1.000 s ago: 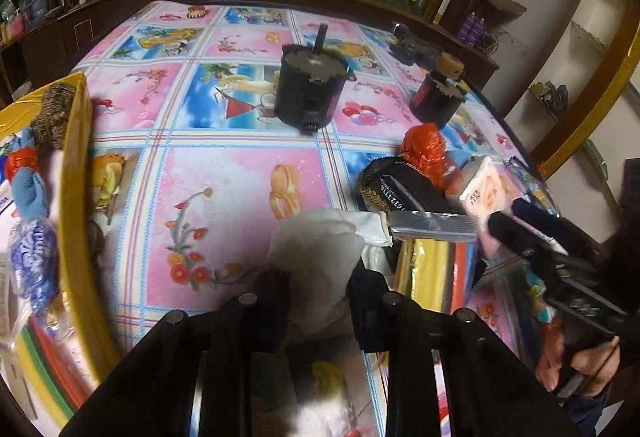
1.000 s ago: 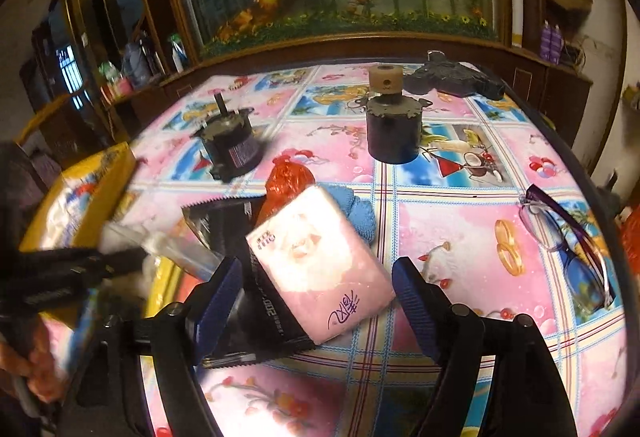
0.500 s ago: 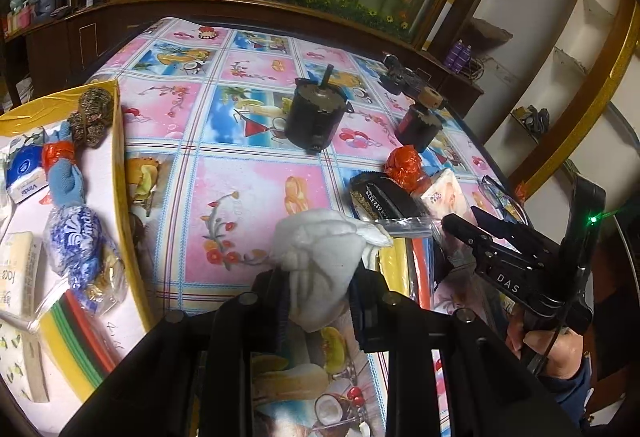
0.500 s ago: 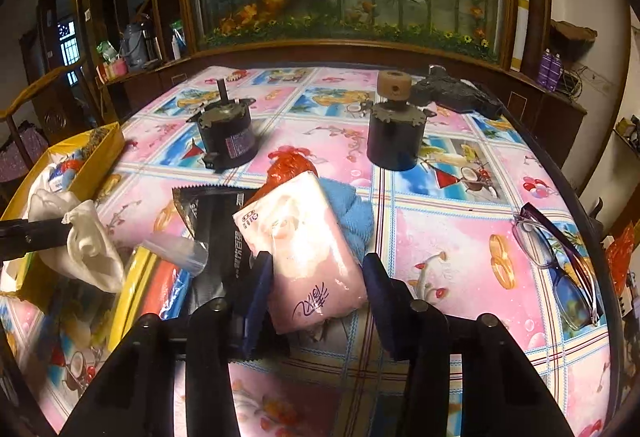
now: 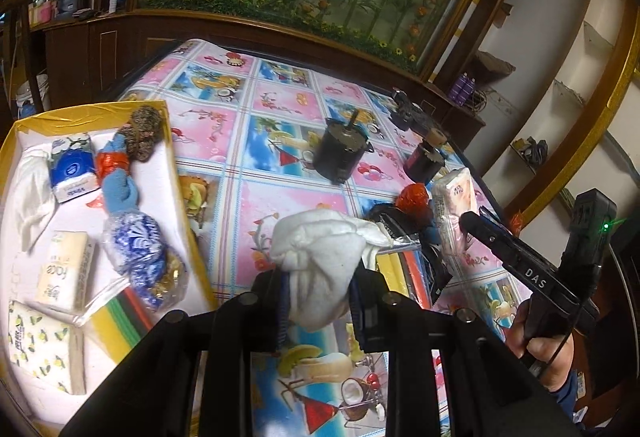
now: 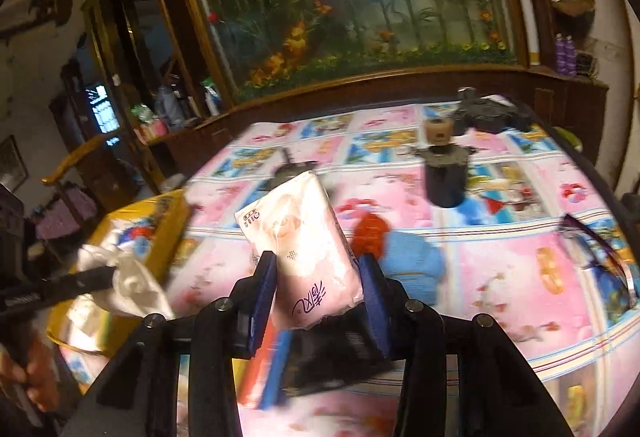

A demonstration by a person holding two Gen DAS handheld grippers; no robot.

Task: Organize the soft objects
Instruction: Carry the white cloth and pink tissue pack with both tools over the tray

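Note:
My left gripper (image 5: 318, 289) is shut on a bunched white cloth (image 5: 320, 237), held above the table just right of the yellow box (image 5: 184, 197). The box holds tissue packs, a blue sock and other soft things. My right gripper (image 6: 318, 277) has its jaws closing, pads pressed on both sides of a pink tissue pack (image 6: 300, 229) that is lifted off the table. In the left wrist view the same pink tissue pack (image 5: 454, 205) stands upright in the right gripper's tips. In the right wrist view the white cloth (image 6: 132, 285) hangs at the left, beside the yellow box (image 6: 160, 221).
Two black motors (image 5: 340, 153) (image 5: 424, 161) stand mid-table. A red bag (image 6: 370, 233) and a blue cloth (image 6: 412, 261) lie behind the lifted pack, with a black pouch (image 5: 390, 217) and striped packets beneath. Glasses (image 6: 600, 257) lie at the right edge.
The right gripper's jaws closed on the pink tissue pack and raised it off the pile. The left gripper rose with the white cloth, and more of the yellow box came into view.

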